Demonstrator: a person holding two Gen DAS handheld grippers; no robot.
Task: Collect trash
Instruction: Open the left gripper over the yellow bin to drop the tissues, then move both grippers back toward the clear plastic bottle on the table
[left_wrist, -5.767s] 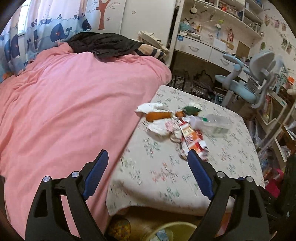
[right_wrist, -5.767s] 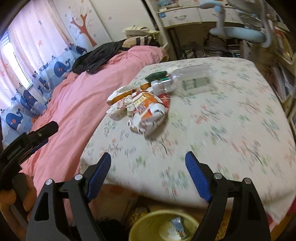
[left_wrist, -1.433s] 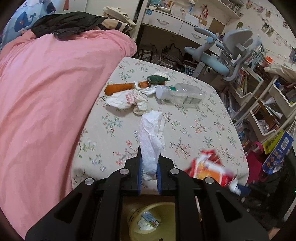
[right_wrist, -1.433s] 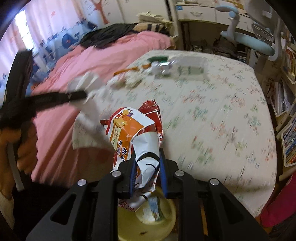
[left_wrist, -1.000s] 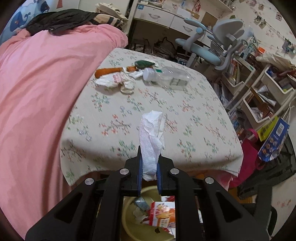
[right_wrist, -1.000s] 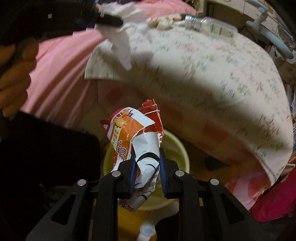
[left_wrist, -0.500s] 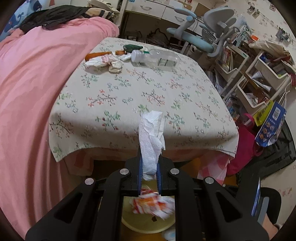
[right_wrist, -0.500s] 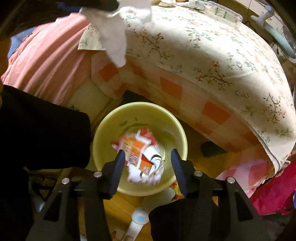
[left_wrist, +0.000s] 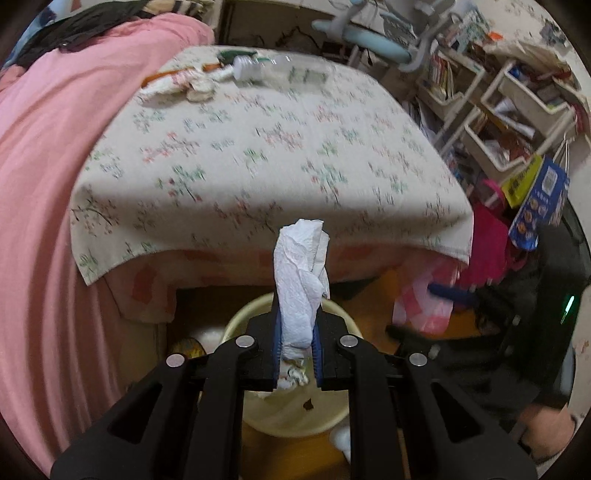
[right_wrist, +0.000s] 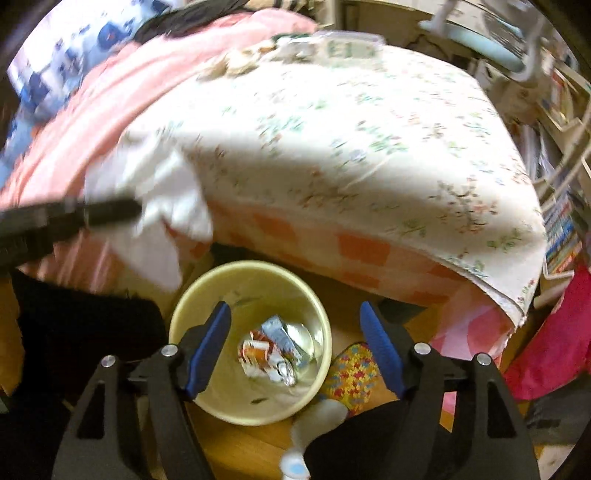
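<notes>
Tissue (left_wrist: 301, 284) pinched by left hand-held gripper (left_wrist: 295, 349)

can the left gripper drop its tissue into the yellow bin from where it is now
Probably yes. The left gripper is shut on the tissue right above the yellow bin, whose mouth is uncovered; the open right gripper has just let go of the wrapper.

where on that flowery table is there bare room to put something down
The near and middle tablecloth is bare, from the front edge up to the litter. The far edge is crowded: plastic bottle, crumpled wrappers. The left gripper grips the tissue over the yellow bin.
</notes>
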